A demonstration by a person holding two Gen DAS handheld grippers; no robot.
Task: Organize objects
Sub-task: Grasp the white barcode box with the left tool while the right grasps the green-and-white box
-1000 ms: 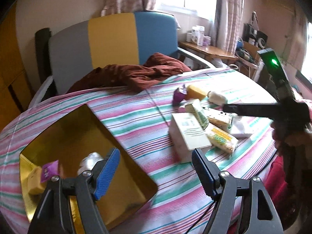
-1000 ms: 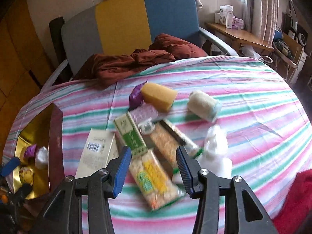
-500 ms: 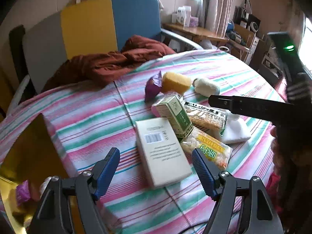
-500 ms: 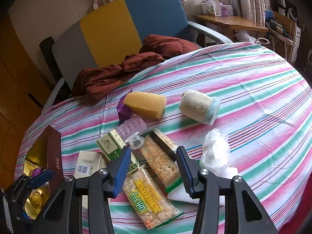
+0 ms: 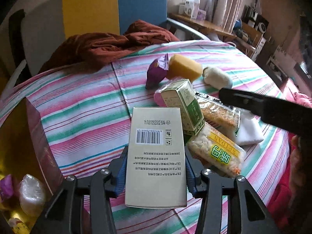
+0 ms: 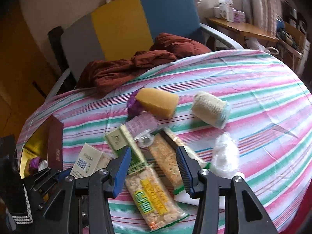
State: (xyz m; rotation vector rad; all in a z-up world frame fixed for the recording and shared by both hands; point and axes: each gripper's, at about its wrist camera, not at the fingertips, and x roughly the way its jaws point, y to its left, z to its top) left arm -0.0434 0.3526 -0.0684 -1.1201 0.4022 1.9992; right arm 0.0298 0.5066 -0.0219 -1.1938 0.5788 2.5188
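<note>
The left gripper (image 5: 155,172) has just closed its jaws on the near end of the cream box (image 5: 156,156), near the table's (image 5: 87,105) front edge. The right gripper (image 6: 154,170) hangs half open, empty, over snack packets (image 6: 156,198). Farther off lies a sponge (image 6: 159,101).

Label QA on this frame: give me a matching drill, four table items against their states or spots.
Items:
1. beige box
2. yellow sponge
3. rice snack pack
4. purple wrapper

States:
A. lies below the right gripper's open jaws
B. leans on the sponge's left end
C. clamped between the left gripper's jaws
D. far side of the pile, free

Pairs: 1-C, 2-D, 3-A, 4-B
</note>
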